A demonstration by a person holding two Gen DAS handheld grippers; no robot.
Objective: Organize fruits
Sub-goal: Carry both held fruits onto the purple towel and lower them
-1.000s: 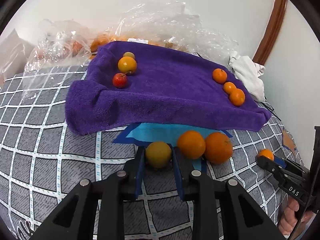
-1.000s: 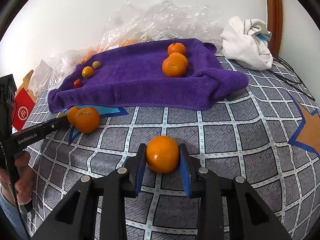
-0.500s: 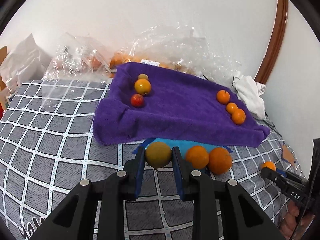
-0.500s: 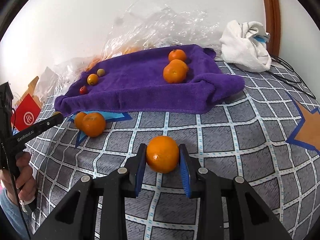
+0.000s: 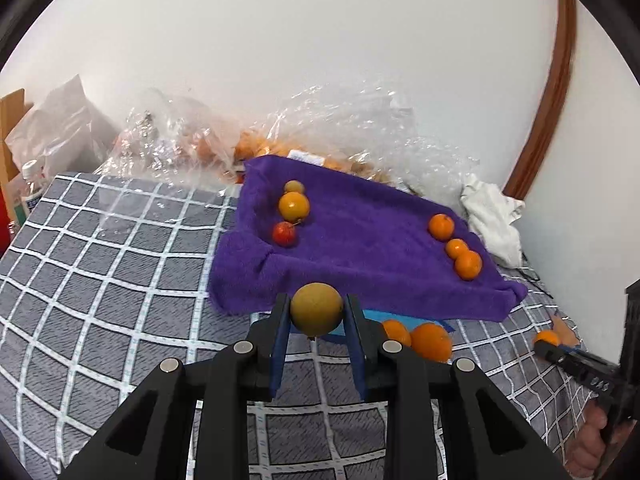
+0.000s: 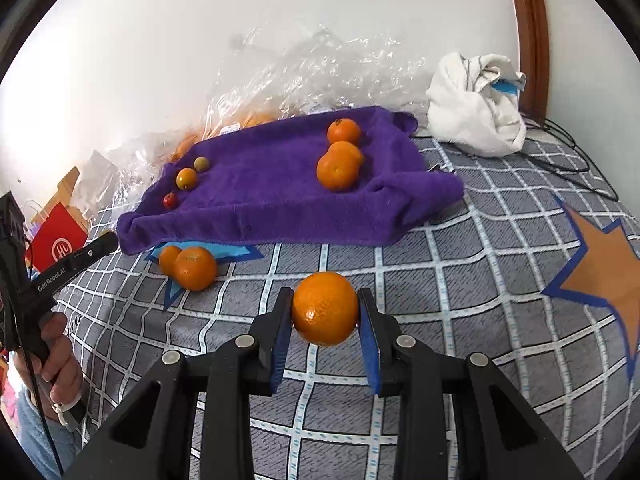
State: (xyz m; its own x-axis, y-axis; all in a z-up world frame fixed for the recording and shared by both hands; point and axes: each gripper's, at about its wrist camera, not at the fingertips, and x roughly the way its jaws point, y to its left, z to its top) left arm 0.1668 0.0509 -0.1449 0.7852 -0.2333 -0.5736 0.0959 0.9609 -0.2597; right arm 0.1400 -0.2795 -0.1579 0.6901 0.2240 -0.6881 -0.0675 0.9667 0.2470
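Observation:
My left gripper [image 5: 316, 314] is shut on a yellow-green round fruit [image 5: 316, 308], held above the checked bedspread just in front of the purple towel [image 5: 368, 236]. My right gripper [image 6: 325, 316] is shut on an orange [image 6: 325, 308], lifted off the bedspread. On the towel's left side lie a red fruit [image 5: 284, 233], a yellow-orange fruit [image 5: 294, 205] and a small greenish one [image 5: 294, 187]. Three oranges [image 5: 456, 248] sit in a row on its right side. Two loose oranges [image 5: 420, 338] rest on the bedspread before the towel.
Crumpled clear plastic bags [image 5: 192, 140] holding more fruit lie behind the towel against the wall. A white cloth [image 6: 476, 100] sits at the back right with black cables beside it. A red bag [image 6: 56, 242] stands off the left edge. A hand [image 6: 56, 344] holds the other gripper's handle.
Both grippers have risen with their fruits and drawn back a little; the left one has swung left, so the towel now sits farther off and to the right in its view.

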